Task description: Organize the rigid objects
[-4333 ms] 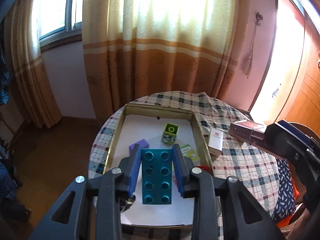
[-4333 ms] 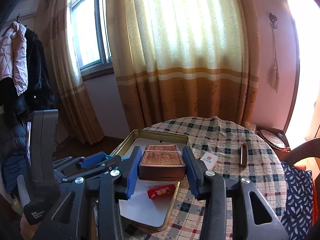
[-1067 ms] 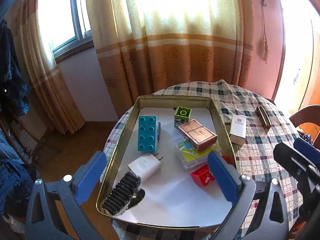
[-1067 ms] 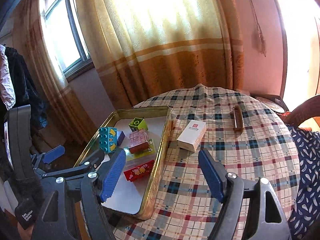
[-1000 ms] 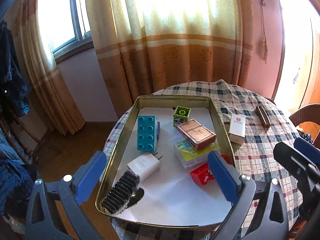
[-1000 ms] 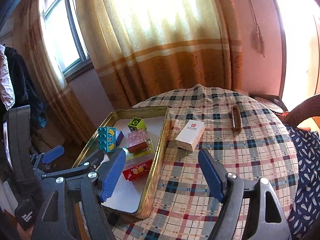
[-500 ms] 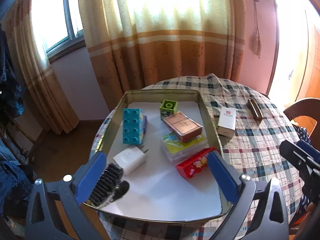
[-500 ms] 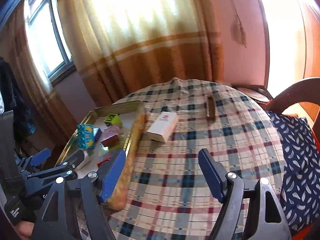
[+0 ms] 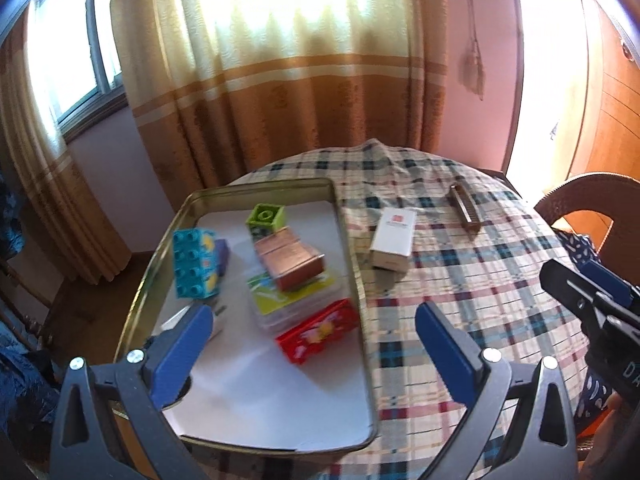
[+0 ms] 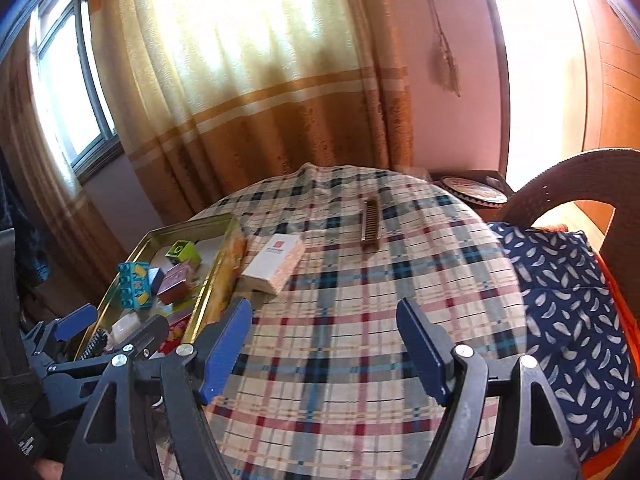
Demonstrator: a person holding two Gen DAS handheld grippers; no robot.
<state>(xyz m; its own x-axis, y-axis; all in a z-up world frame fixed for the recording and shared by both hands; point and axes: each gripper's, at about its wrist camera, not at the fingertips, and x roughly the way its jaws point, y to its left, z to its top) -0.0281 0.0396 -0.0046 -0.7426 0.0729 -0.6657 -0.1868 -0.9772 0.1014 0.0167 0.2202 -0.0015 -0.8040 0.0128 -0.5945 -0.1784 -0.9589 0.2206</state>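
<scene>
A gold metal tray [image 9: 362,308] on the checked tablecloth holds a teal brick [image 9: 195,268], a green brick [image 9: 265,218], a copper box [image 9: 289,258] on a clear case, a red block [image 9: 318,330] and a white charger. The tray also shows in the right wrist view [image 10: 218,270]. A white box [image 9: 392,238] [image 10: 274,262] and a brown comb [image 9: 465,208] [image 10: 370,224] lie on the cloth right of the tray. My left gripper [image 9: 310,344] is open and empty above the tray's near right part. My right gripper [image 10: 324,350] is open and empty above the bare cloth.
The round table [image 10: 360,360] stands before orange curtains and a window. A wicker chair with a blue patterned cushion [image 10: 568,320] is at the right. A dark round plate [image 10: 474,194] sits on a stand behind the table.
Both grippers have let go of the teal brick and the copper box, which now lie in the tray. Both grippers have swung right, toward the white box and comb.
</scene>
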